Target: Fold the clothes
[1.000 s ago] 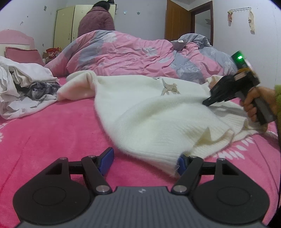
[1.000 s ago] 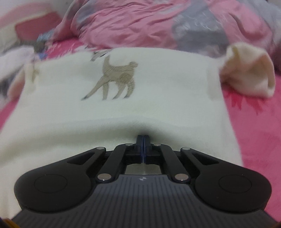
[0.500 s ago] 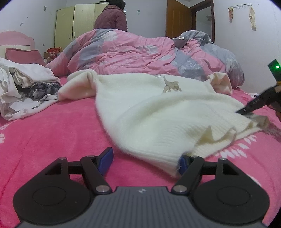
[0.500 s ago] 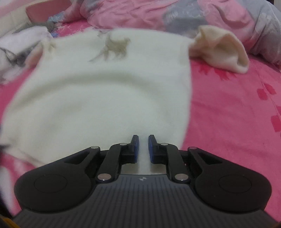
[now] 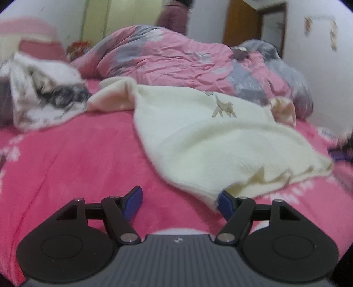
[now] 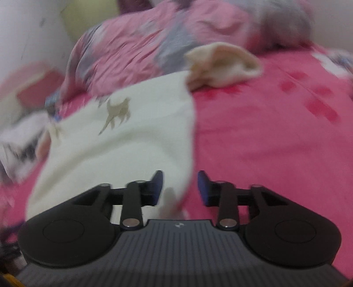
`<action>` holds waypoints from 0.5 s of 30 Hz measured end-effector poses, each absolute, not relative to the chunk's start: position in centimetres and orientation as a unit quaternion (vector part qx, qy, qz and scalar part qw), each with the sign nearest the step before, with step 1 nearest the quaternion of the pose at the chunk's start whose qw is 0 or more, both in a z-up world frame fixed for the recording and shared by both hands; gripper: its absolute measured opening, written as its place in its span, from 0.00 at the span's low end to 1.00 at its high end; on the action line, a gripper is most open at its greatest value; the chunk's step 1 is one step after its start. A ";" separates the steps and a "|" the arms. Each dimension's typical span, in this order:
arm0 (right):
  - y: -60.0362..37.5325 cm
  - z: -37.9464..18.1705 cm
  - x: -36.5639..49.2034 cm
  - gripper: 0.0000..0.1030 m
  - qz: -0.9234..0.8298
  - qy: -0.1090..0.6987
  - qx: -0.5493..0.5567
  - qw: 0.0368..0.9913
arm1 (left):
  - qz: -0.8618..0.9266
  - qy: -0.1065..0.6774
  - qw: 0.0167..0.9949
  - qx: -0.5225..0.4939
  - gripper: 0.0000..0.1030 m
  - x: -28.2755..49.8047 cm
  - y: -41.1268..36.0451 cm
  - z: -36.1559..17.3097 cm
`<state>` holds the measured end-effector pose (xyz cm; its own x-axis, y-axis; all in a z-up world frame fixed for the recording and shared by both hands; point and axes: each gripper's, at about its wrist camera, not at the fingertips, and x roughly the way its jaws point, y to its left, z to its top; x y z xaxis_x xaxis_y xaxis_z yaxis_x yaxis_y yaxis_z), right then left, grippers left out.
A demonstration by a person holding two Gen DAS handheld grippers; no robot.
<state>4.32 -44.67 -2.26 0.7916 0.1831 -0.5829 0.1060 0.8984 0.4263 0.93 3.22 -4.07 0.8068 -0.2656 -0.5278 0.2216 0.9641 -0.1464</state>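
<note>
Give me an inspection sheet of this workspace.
Surface: pink bedspread, soft and uneven.
Job's things: cream sweater spread flat, dog motif up, sleeves out to the sides.
Clutter: pile of white clothes at the far left; pink and grey duvet bunched behind.
Grippers: left hand-held gripper open, sweater hem against one pad; right hand-held gripper opening, sweater edge loose between its pads.
Cables: nothing seen.
Surroundings: a person by the wardrobe, wooden door beyond.
</note>
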 end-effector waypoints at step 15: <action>-46.7 -5.9 1.8 0.42 0.068 0.328 0.411 0.848 | -0.163 0.376 0.865 -0.288 0.47 4.0 7.0 -4.8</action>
<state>1.85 -46.72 -5.94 0.7754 0.3847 -0.5007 0.1548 0.6530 0.7414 4.04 6.95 -4.82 0.6641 -0.4984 -0.5573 0.0648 0.7809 -0.6212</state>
